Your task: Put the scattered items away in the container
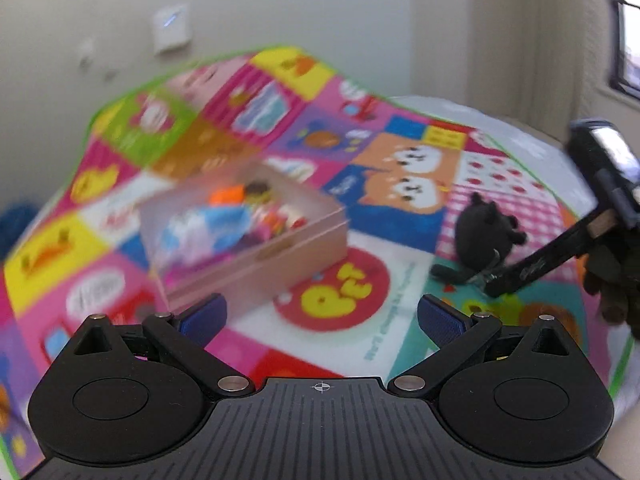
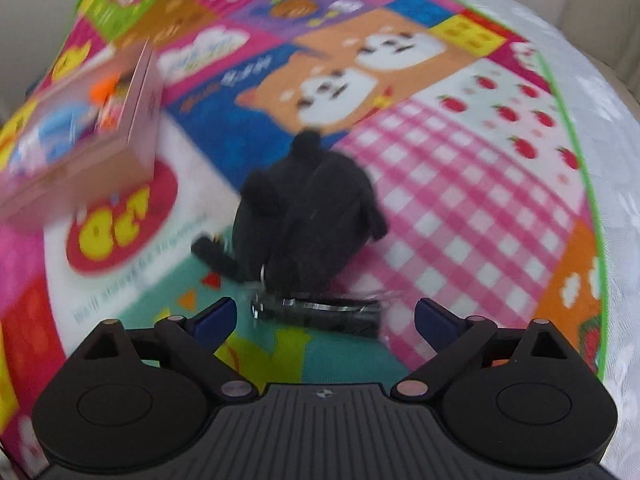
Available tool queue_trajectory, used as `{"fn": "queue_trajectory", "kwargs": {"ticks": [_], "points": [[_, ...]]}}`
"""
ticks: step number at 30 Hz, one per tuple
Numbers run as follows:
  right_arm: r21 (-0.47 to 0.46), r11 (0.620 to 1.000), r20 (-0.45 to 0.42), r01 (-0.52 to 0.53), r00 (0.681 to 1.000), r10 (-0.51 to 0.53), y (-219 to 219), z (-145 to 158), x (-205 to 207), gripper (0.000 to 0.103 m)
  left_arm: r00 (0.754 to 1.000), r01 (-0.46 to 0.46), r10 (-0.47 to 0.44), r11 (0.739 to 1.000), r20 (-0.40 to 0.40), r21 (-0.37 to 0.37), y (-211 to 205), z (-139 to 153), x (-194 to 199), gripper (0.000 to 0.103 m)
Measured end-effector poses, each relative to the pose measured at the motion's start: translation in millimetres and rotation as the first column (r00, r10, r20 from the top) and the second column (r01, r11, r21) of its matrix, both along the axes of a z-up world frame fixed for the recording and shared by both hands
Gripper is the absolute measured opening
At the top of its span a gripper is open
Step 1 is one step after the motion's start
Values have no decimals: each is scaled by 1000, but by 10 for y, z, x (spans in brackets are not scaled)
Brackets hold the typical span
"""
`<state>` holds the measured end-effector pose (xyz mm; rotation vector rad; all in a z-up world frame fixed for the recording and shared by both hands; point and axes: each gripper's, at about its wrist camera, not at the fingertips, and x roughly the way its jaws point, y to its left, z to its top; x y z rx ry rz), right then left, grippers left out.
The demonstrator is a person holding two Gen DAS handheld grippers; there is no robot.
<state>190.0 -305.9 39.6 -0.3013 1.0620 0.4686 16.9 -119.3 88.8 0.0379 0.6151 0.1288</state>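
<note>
right tongs [image 2: 325, 314]: we see them wide, nothing between the blue pads; pointed steeply down at the plush, in our judgement lined up to take it
left tongs [image 1: 322, 314]: wide too, empty; aimed toward the box, which we read as standing by while the other hand does the picking
plush [image 2: 308, 208]: black, lying on the mat just ahead of the right tongs, centred on the gap but not yet inside it; a dark strap or tail trails toward the pads; from the left view it sits off to the right [image 1: 486, 236], near the other tool's tip
box [image 1: 256, 236]: pink, open, already holding several bright toys; left of the plush, apart from it
mat [image 2: 460, 208]: colourful patchwork under everything
</note>
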Motion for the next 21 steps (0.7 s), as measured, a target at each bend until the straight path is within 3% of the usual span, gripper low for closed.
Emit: {"fn": "queue_trajectory", "kwargs": {"ticks": [1, 2, 4, 7, 10, 12, 14, 16, 18, 21], "points": [[-37, 998, 1, -44, 999, 44, 55, -40, -47, 77, 1000, 24, -24, 1000, -9, 5, -11, 17, -2, 103], [-65, 994, 7, -86, 996, 87, 106, -50, -114, 72, 999, 39, -39, 999, -27, -9, 2, 10, 3, 103], [-63, 987, 9, -147, 989, 148, 203, 10, -245, 35, 996, 52, -57, 997, -73, -58, 4, -20, 31, 103], [19, 972, -35, -235, 971, 236, 448, 88, -369, 30, 983, 85, -92, 995, -159, -51, -31, -210, 105, 103], [66, 943, -48, -325, 943, 328, 783, 115, -492, 30, 971, 78, -75, 997, -226, 7, -50, -403, 135, 103], [116, 927, -35, -357, 931, 363, 914, 194, -534, 30, 968, 60, -57, 998, -246, 3, -16, -447, 150, 103], [173, 919, 11, -354, 934, 358, 912, 356, -529, 43, 968, 38, -43, 999, -248, -25, 29, -450, 153, 103], [231, 926, 67, -300, 954, 292, 766, 556, -459, 83, 969, 17, -31, 998, -246, -60, 66, -442, 155, 103], [248, 947, 159, -205, 973, 169, 551, 720, -368, 97, 968, -9, -18, 994, -251, -105, 115, -454, 185, 103], [229, 973, 238, -34, 971, -22, 256, 705, -215, 100, 960, -76, 18, 978, -281, -196, 214, -515, 248, 103]]}}
